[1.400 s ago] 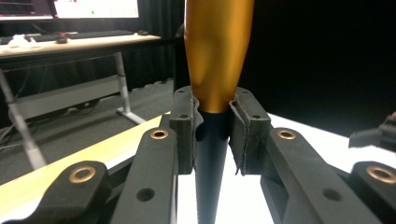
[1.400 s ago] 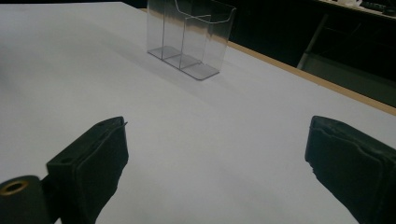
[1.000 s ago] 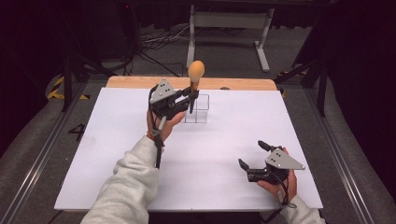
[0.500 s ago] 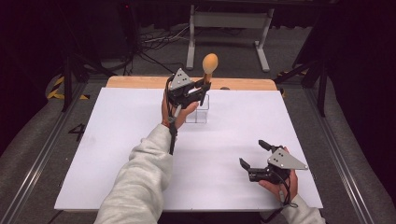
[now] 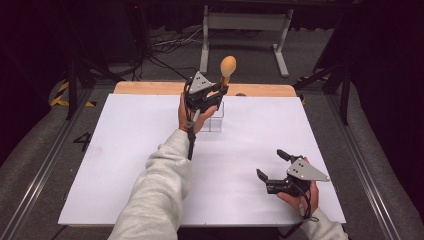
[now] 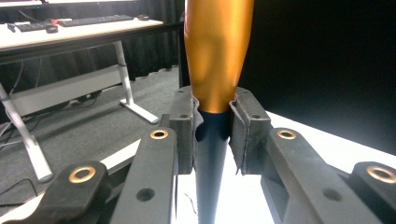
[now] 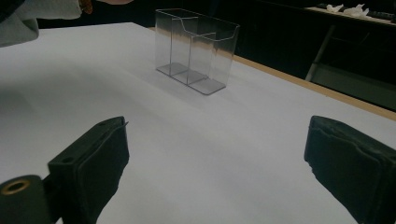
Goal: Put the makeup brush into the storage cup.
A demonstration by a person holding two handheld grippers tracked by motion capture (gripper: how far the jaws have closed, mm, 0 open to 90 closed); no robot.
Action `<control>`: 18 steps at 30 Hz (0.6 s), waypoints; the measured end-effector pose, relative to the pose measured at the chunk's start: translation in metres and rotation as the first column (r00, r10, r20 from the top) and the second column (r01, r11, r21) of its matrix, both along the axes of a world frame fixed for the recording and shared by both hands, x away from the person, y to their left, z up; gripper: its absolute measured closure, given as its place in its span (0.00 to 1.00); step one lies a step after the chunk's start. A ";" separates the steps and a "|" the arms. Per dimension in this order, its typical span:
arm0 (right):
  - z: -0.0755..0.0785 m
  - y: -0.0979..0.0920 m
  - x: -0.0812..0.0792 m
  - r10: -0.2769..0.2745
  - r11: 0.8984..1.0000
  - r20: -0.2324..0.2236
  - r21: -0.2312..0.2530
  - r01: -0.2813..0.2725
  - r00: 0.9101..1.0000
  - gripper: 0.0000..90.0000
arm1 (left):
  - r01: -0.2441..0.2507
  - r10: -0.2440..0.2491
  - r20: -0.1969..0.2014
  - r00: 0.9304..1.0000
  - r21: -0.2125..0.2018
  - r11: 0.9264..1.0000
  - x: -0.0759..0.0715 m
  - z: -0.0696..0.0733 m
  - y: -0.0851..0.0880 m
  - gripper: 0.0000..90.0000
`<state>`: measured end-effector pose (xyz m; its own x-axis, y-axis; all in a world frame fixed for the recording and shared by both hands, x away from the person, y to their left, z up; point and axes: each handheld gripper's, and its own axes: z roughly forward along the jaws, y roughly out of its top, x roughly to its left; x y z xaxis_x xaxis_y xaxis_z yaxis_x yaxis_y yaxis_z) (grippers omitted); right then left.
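Note:
My left gripper (image 5: 220, 91) is raised over the far middle of the white table (image 5: 115, 150), shut on a utensil (image 5: 227, 65) with an orange rounded head and a dark handle, held upright. In the left gripper view the pads (image 6: 187, 126) clamp the utensil (image 6: 217, 51) where orange meets dark, at my left gripper (image 6: 212, 122). Just below and in front stands a clear plastic two-compartment box (image 5: 216, 119), partly hidden by the hand. My right gripper (image 5: 271, 163) rests open and empty at the near right. The right gripper view looks past my right gripper (image 7: 219, 158) to the box (image 7: 196, 49).
A wooden strip (image 5: 150, 88) edges the table's far side. Beyond it a white desk frame (image 5: 245, 22) and cables lie on the dark floor. A metal rail (image 5: 45, 165) runs along the left side. A grey sleeve (image 5: 155, 195) crosses the near middle.
My left gripper has carried the utensil to the right and slightly farther back, now above the clear box. The right gripper has stayed put.

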<state>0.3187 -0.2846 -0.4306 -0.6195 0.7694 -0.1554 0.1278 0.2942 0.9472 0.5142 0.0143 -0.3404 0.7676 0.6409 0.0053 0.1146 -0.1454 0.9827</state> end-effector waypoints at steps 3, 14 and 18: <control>0.000 0.000 0.000 0.001 1.000 0.002 -0.001 -0.001 1.000 0.08 | -0.012 0.012 -0.003 1.000 -0.006 1.000 0.004 -0.004 -0.001 0.81; 0.000 -0.001 0.002 0.001 1.000 0.006 -0.002 -0.001 1.000 0.08 | -0.017 0.018 -0.031 0.999 0.032 0.999 0.012 -0.016 -0.006 0.81; 0.000 -0.001 0.001 0.000 1.000 0.007 -0.010 0.000 1.000 0.08 | -0.010 0.012 -0.039 0.999 0.050 0.999 0.012 -0.021 -0.008 0.81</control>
